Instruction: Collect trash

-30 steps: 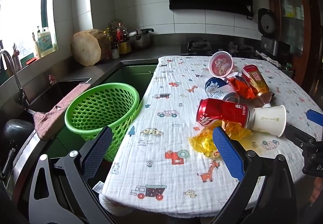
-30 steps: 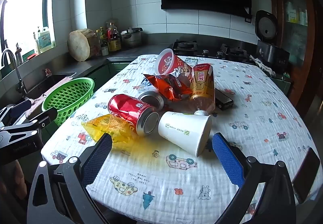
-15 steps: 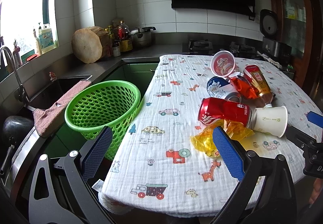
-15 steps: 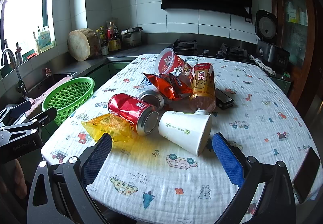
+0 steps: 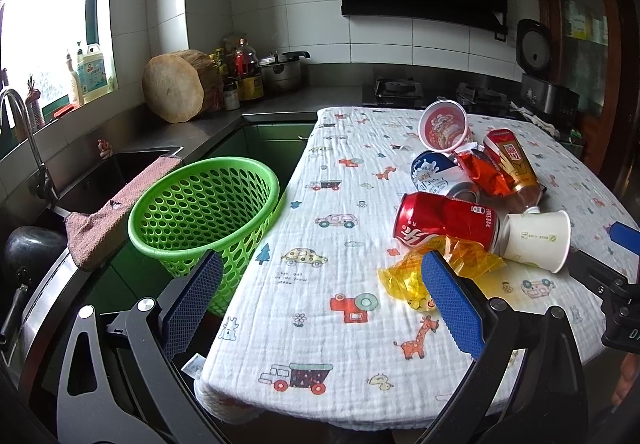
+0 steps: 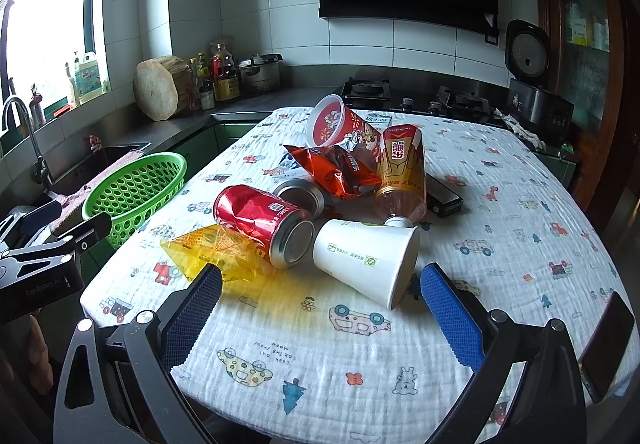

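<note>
A heap of trash lies on the cartoon-print tablecloth (image 6: 500,212): a red cola can (image 6: 262,222), a white paper cup (image 6: 366,258) on its side, a yellow wrapper (image 6: 212,248), an orange snack bag (image 6: 336,168), a tea bottle (image 6: 400,172), a red noodle cup (image 6: 340,126) and a blue-white can (image 5: 438,174). A green basket (image 5: 204,208) stands off the table's left edge. My left gripper (image 5: 322,304) is open and empty near the table's front left. My right gripper (image 6: 320,308) is open and empty just in front of the paper cup.
A sink with a tap (image 5: 24,136) and a pink cloth (image 5: 116,212) sits left of the basket. The counter holds a wooden block (image 5: 174,86), bottles and a pot. A stove (image 6: 416,96) and rice cooker (image 6: 528,76) stand behind the table. A black phone (image 6: 608,340) lies at its right edge.
Both grippers have risen and drawn back slightly, so the basket and trash sit a little farther off. Both stay open; nothing on the table has moved.
</note>
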The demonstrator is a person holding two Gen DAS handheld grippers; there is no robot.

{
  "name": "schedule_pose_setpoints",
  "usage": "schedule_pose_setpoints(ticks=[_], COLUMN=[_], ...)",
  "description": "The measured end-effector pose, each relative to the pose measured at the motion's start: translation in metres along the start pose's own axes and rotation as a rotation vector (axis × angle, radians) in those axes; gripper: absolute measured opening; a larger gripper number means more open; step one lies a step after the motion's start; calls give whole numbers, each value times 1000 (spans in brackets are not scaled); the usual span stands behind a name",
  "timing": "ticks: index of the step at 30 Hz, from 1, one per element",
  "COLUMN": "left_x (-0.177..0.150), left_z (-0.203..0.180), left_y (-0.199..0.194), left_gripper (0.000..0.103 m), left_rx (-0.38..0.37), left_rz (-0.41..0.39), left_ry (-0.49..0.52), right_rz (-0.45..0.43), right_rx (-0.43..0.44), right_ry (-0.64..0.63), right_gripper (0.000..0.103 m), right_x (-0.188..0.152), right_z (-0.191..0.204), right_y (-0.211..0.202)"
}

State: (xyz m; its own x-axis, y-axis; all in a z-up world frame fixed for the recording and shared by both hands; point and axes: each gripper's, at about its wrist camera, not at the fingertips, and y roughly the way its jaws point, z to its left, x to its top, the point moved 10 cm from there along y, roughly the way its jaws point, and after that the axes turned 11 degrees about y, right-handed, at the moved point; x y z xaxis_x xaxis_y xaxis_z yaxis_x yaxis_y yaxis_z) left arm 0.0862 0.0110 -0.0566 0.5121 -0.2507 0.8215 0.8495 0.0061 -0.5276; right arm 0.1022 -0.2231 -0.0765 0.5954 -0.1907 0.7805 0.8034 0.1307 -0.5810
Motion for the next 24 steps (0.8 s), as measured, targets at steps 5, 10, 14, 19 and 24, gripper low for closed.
schedule_pose_setpoints(ticks=[5, 10, 14, 19, 24], left_x=[0, 0, 0, 1, 0], left_z=[1, 1, 2, 2, 2], left_y=[0, 0, 0, 1, 2], left_gripper=[98, 98, 98, 98, 98], left_rx=[2, 1, 2, 3, 0], left_rz=[1, 2, 2, 3, 5], left_ry=[-2, -2, -2, -5, -2], right_rz=[1, 1, 1, 5, 8], right_rx=[0, 1, 2, -2, -8], right_ry=[0, 1, -2, -11, -23], right_gripper=[97, 97, 97, 97, 97], right_x=[0, 1, 1, -1, 0], right_z=[0, 0, 2, 0, -1], right_y=[0, -1, -2, 3, 5])
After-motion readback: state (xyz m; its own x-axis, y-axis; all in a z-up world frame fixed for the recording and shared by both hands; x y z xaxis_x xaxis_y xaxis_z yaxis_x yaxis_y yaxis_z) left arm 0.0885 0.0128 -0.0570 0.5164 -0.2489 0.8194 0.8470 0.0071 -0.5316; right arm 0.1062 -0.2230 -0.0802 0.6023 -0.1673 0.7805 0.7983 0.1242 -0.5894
